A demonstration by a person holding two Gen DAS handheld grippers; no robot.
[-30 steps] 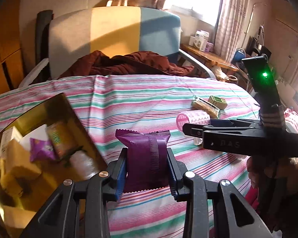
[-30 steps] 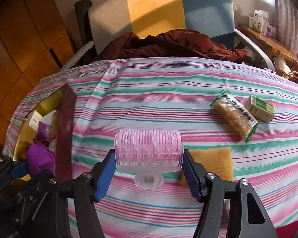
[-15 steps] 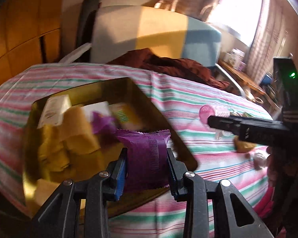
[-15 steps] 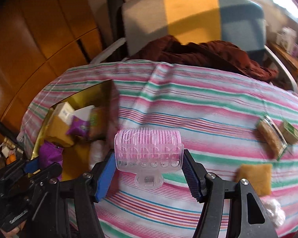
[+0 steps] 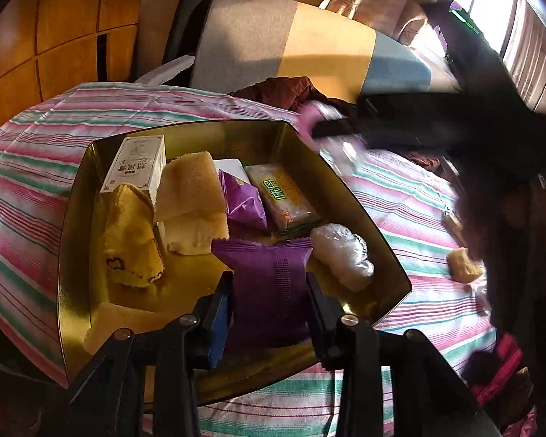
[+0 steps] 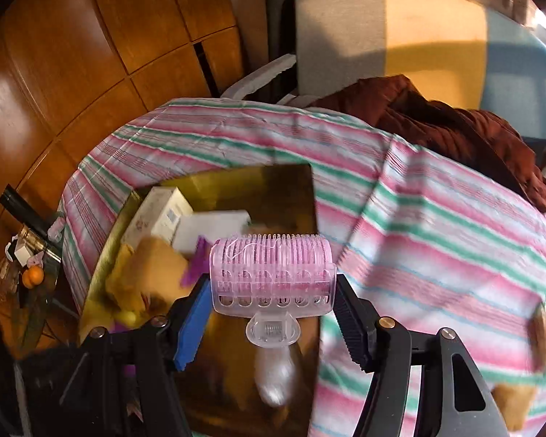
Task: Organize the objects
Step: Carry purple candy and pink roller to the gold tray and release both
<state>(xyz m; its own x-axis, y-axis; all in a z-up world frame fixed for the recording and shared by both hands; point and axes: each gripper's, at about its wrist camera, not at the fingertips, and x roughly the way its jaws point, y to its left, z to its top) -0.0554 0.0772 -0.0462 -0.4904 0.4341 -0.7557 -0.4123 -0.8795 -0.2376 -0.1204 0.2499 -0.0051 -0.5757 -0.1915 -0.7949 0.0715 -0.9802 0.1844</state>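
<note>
Two things are riding in our tongs at once, and both are heading for the gold tray (image 5: 364, 218). We are pinching the purple snack packet (image 5: 269, 284) in the left gripper (image 5: 269, 313), pads pressed against its two long sides, so its long axis is running straight ahead along the fingers. It is hanging over the tray's near edge, with the crumpled clear wrapper (image 5: 342, 255) just to its right and the yellow cloth (image 5: 131, 236) to its left, both lying inside the tray. Open tray floor is showing directly beneath and just ahead of the packet, so we judge a short lowering is all the left side needs.

We are clamping the pink hair roller (image 6: 273, 273) in the right gripper (image 6: 273, 302), its long axis lying crosswise between the jaws, which are closed on its ends. In the right wrist view it is hovering above the tray's (image 6: 291, 178) right wall, over the near right corner. The left gripper is sitting deeper over the tray, so we judge it should release first, keeping the two tools from crowding one another.
</note>
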